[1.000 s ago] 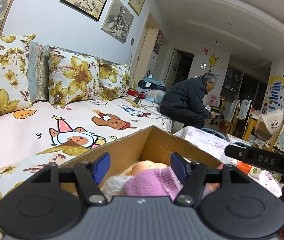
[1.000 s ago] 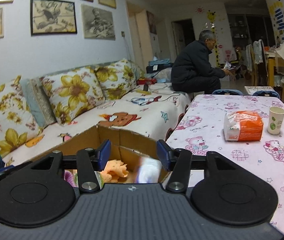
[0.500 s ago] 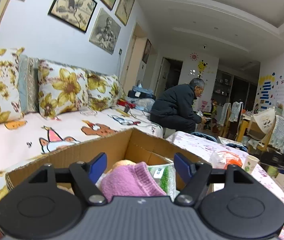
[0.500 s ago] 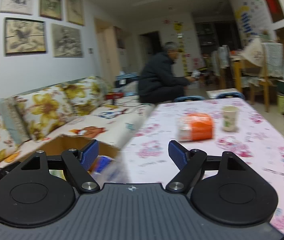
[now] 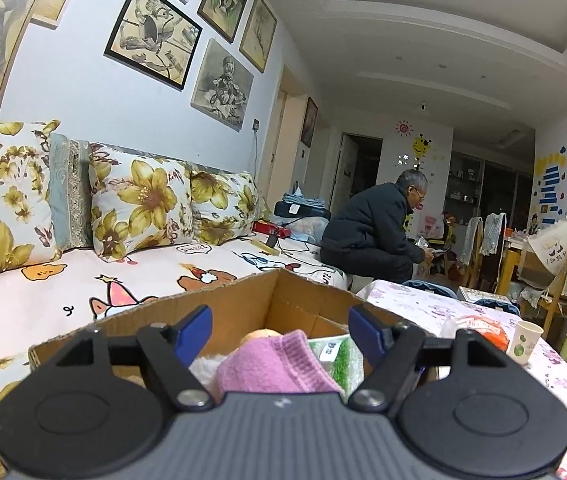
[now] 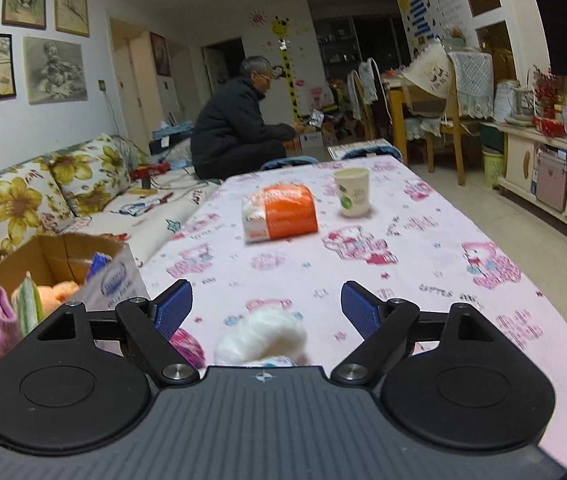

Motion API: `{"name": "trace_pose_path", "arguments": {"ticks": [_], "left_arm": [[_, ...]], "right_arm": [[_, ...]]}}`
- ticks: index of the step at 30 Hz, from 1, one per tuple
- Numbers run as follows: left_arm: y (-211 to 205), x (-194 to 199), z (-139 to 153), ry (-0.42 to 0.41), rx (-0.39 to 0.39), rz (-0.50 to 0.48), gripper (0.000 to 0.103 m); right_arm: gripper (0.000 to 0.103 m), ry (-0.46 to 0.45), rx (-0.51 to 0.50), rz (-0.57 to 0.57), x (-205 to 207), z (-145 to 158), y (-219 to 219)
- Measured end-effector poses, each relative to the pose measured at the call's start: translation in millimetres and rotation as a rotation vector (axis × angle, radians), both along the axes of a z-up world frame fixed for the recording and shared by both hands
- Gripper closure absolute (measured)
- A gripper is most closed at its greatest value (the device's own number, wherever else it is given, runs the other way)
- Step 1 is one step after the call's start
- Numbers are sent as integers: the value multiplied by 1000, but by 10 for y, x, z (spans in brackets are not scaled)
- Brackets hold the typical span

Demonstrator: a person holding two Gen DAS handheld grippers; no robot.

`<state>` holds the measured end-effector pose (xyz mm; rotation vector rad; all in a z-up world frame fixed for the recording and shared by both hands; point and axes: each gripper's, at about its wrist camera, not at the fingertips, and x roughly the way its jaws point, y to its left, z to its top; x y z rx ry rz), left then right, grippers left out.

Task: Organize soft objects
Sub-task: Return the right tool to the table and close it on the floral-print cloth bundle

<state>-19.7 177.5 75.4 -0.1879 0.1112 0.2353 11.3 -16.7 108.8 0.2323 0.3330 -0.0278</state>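
There, a white fluffy ball (image 6: 261, 336) lay on the pink-printed tablecloth (image 6: 423, 272), between the spread fingers of the right gripper (image 6: 266, 305). The left gripper (image 5: 280, 329), also spread and empty, hung over the cardboard box (image 5: 239, 300) holding a pink knit sock (image 5: 275, 364).

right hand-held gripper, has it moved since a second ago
Yes. The right hand-held gripper swung right, off the cardboard box, which now sits at the left edge, and faces the table.
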Motion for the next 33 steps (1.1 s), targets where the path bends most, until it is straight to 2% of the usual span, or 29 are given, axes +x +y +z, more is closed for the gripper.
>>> {"name": "trace_pose_path", "arguments": {"ticks": [6,12,20,24,27,33], "left_arm": [[-55,17,-1,-3,33,-9,25],[-23,-8,30,-5,32,-8,17],[-147,-97,123,-56,91,16,17],[-269,-117,156,-78,127,1,14],[-392,-138,171,-92,161,-7,5],[-661,-140,160,-96,235,-66,4]], "right_arm": [[0,34,8,10,-56,-70,-57],[0,97,8,39,-44,-152,-43],[0,178,18,101,-3,-305,14],[0,185,32,124,15,-373,17],[0,206,56,135,76,-438,1],[0,235,88,158,149,-557,-2]]}}
